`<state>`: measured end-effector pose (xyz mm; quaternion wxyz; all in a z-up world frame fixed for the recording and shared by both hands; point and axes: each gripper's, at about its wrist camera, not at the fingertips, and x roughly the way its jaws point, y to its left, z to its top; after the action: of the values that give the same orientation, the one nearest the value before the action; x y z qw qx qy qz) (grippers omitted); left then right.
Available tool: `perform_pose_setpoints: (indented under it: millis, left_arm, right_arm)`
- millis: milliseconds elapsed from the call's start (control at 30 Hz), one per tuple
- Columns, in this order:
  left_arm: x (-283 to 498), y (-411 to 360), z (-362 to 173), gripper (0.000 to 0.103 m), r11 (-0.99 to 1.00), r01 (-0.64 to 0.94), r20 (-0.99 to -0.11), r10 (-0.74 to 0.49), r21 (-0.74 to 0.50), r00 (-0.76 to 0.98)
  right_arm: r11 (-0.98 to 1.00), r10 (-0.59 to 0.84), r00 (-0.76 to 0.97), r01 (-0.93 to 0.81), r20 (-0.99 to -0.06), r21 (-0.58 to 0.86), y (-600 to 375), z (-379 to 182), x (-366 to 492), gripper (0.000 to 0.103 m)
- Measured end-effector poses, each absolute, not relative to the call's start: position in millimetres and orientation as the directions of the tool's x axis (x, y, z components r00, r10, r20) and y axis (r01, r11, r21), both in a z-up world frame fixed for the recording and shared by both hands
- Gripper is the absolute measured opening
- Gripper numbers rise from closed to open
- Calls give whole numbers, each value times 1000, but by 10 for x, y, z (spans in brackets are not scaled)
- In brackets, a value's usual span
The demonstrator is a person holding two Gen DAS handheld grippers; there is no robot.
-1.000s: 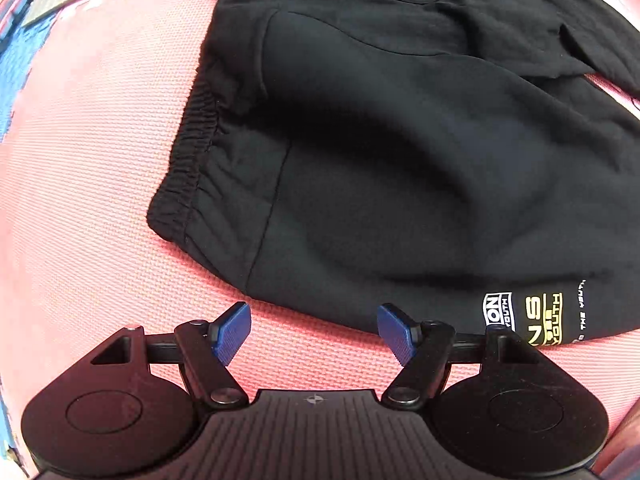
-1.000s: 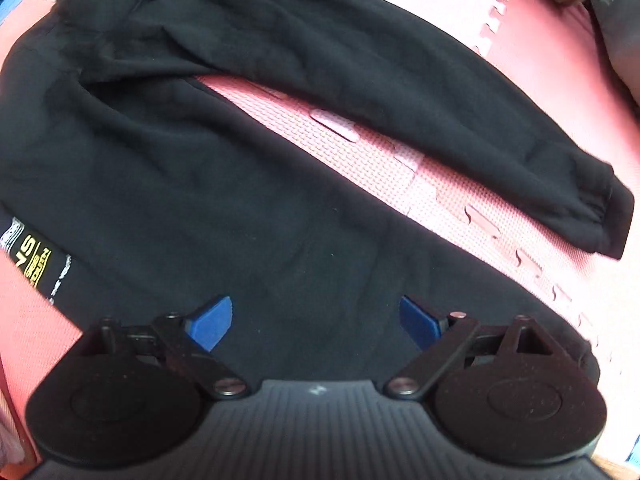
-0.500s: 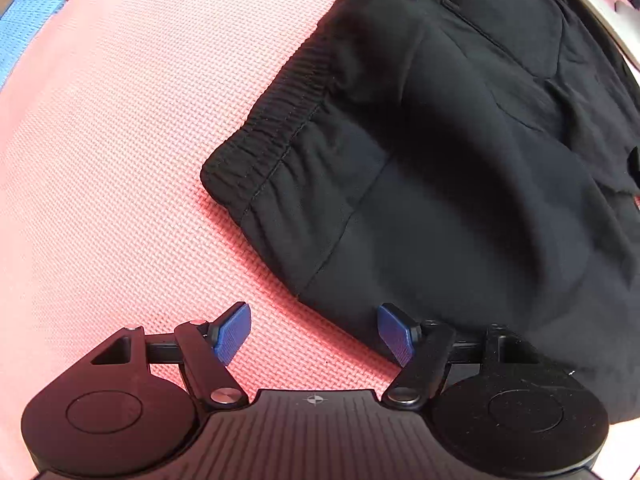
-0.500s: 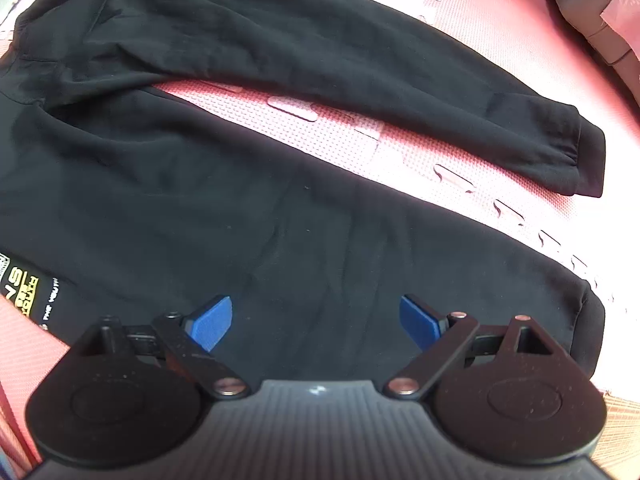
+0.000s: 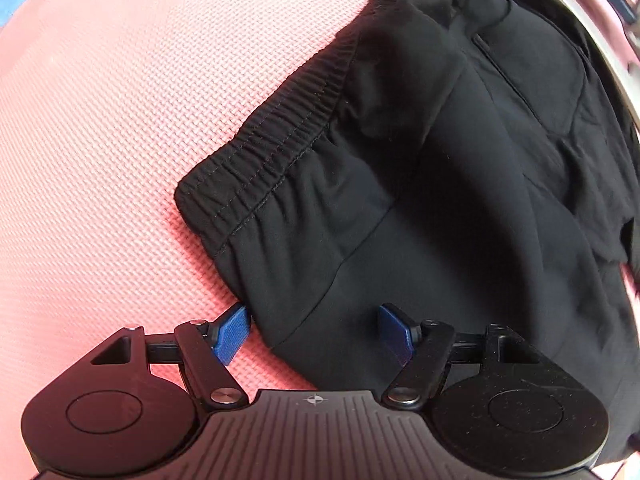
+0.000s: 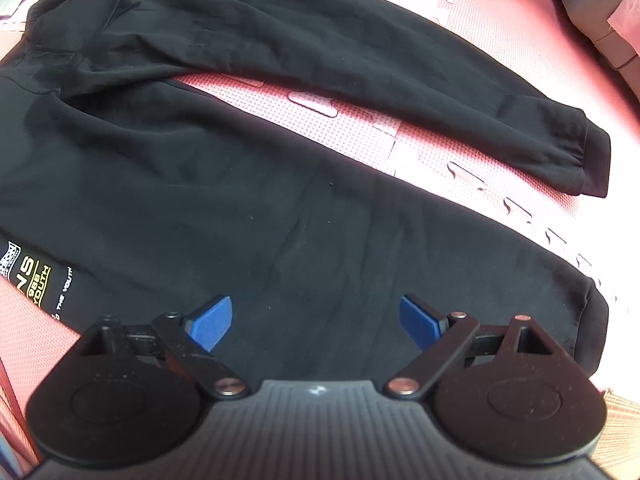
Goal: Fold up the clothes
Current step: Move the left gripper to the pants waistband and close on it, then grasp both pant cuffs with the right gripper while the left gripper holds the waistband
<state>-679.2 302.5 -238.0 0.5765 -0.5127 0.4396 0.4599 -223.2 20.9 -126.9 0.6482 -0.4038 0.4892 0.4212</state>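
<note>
Black trousers [image 6: 280, 208] show both legs only in the right view, the waistband [image 5: 272, 152] only left; both grippers' jaws gape.

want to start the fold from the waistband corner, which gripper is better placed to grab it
Left. The left gripper is open with the pants' side edge between its fingers, just below the waistband corner. The right gripper is open over the lower leg, near the cuff.
</note>
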Motion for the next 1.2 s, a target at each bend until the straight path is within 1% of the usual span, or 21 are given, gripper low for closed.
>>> perform_pose_setpoints:
  millis: [67,133,200,300,333,367,400,433,467,533,600,667,767,867,967,1200]
  left_arm:
    - [-6817,3079,-2422,74,26,-979,-975,89,-203,204]
    - [-6848,3121,-2451,79,-1,-976,-971,102,-217,216]
    - [-6879,3163,-2480,79,-28,-973,-967,116,-231,226]
    - [-6925,3225,-2524,77,-68,-965,-961,137,-253,242]
    - [-6941,3246,-2539,70,-81,-962,-958,144,-260,247]
    - [-6955,3266,-2552,56,-93,-960,-957,150,-262,247]
    - [-6962,3284,-2557,47,-96,-965,-962,151,-243,227]
    - [-6982,3305,-2564,34,-100,-963,-960,154,-250,233]
    - [-7013,3325,-2575,29,-115,-956,-955,159,-271,252]
    - [-7049,3373,-2592,23,-134,-947,-949,164,-292,269]
    - [-7037,3423,-2595,19,-134,-946,-947,171,-296,272]
    - [-7039,3450,-2559,13,-133,-943,-943,184,-304,278]
    - [-7037,3531,-2521,9,-130,-939,-936,201,-318,289]
    - [-6996,3598,-2474,9,-112,-939,-931,213,-324,296]
    - [-6593,3200,-2341,8,-83,-942,-928,220,-325,300]
    - [-6251,3441,-2112,8,29,-944,-917,230,-328,326]
  right_arm:
    - [337,151,174,-935,-973,-115,188,-1262,-2224,91]
    - [344,150,171,-933,-974,-111,179,-1252,-2227,91]
    - [337,156,170,-935,-973,-110,177,-1230,-2243,91]
    - [327,175,176,-938,-969,-112,177,-1187,-2253,91]
    - [332,176,179,-937,-968,-113,175,-1184,-2246,91]
    - [337,177,180,-935,-968,-112,170,-1186,-2238,91]
    - [344,176,179,-932,-968,-110,167,-1192,-2225,91]
    - [348,176,178,-931,-968,-108,160,-1197,-2221,91]
    - [348,176,176,-932,-969,-106,154,-1203,-2219,91]
    - [347,177,173,-932,-969,-103,146,-1213,-2220,91]
    - [346,179,170,-933,-969,-99,140,-1218,-2221,91]
    - [347,185,169,-933,-968,-97,133,-1213,-2213,91]
    - [347,192,172,-933,-966,-97,114,-1200,-2200,91]
    - [354,197,178,-930,-964,-100,77,-1191,-2179,91]
    - [372,189,187,-922,-964,-106,11,-1196,-2150,91]
    - [440,169,206,-891,-964,-113,-283,-1192,-2039,91]
